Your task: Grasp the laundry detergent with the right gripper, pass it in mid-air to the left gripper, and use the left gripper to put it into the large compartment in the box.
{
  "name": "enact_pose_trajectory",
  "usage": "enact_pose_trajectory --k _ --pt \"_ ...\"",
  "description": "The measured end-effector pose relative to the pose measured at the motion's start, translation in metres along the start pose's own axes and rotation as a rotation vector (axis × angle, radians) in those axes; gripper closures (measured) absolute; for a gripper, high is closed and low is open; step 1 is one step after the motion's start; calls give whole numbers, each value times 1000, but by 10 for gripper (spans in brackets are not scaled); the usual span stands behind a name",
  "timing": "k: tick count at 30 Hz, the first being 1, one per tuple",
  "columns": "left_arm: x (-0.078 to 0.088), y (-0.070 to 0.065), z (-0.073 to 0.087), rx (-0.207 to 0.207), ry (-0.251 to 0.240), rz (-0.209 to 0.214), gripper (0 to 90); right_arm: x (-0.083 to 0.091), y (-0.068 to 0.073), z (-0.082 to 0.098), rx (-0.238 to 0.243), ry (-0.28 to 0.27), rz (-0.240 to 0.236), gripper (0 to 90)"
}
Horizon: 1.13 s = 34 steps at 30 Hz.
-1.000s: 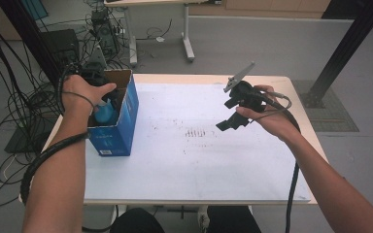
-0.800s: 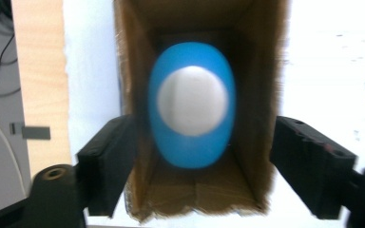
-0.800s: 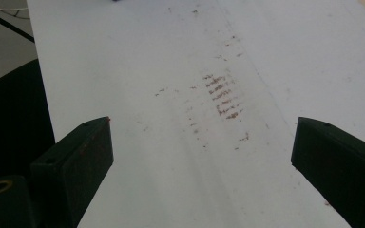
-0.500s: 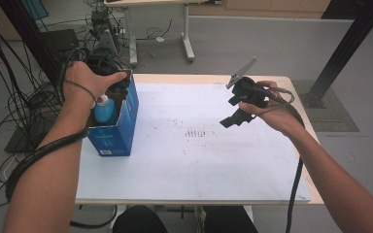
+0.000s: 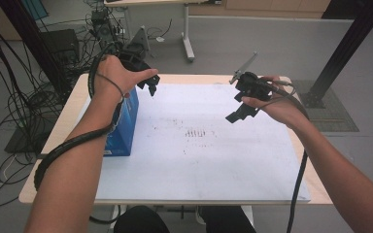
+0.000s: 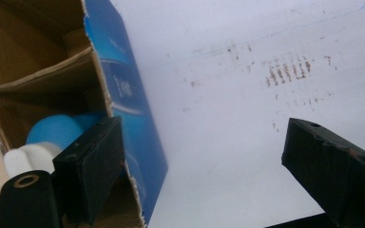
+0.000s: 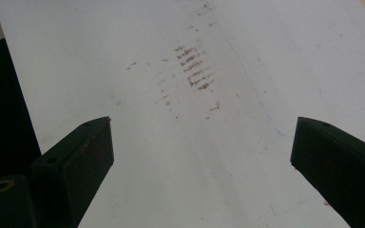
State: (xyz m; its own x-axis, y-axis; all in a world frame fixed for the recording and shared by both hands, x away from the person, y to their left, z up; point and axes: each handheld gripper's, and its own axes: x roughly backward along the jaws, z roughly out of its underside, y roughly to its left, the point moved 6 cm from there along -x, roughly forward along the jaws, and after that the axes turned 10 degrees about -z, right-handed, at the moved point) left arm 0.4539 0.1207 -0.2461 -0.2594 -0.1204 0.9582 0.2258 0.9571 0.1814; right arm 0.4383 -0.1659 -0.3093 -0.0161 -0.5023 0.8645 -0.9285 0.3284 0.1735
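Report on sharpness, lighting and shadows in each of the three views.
High view: even indoor light, mild softness overall, faint shadows on the white table sheet. Left gripper view: the black jaws are close and soft, the blue cardboard box is slightly blurred, its brown inside is dim around the blue and white bottle. Right gripper view: flat light, no glare, the rusty smudges on the sheet are fairly sharp.

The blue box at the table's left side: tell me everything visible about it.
The blue box is glossy printed cardboard, brown inside, standing upright on the white sheet with its top open and a torn flap edge. Inside lies a blue and white object, not identifiable. The left gripper hovers above its rim, jaws apart, not touching it.
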Motion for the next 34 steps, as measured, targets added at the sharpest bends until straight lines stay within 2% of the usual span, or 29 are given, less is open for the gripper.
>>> enact_pose_trajectory --k 5,12,34 --pt "3 -8 -6 -23 -9 -1 145 3 -4 1 -1 22 7 70" --pt "6 -15 -10 -32 -23 3 146 5 -4 -1 -4 22 11 72" --pt "4 -21 -10 -57 -15 -6 146 3 -1 4 -4 28 9 72"
